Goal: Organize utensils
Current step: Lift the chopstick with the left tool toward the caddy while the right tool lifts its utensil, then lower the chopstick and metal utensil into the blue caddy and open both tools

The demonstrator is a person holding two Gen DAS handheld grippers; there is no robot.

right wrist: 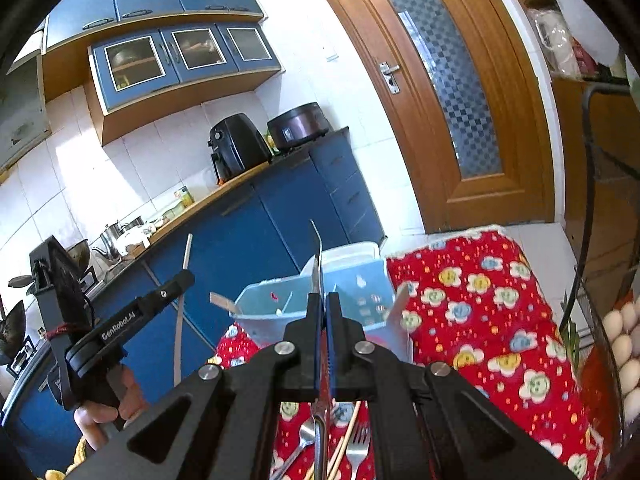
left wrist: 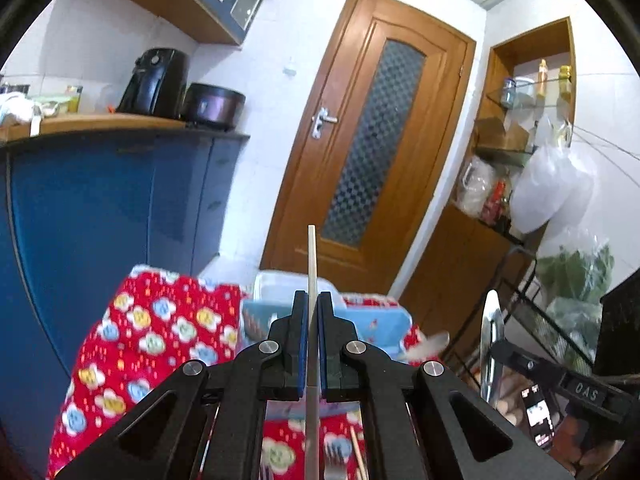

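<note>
Your left tool [left wrist: 313, 312] is clamped on a chopstick [left wrist: 311, 256] and your right tool [right wrist: 323, 312] on a metal utensil [right wrist: 317, 258], both above the table [right wrist: 500, 320], so carry them slowly to the clear bin [right wrist: 312, 300].

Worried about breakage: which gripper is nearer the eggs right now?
Right. The right gripper has the eggs close by on its right side; the left gripper is farther off, beyond the right gripper's other side.

Black air fryer [right wrist: 237, 145] and dark cooker [right wrist: 298, 124] on the counter beside the wooden door [left wrist: 368, 140].
</note>
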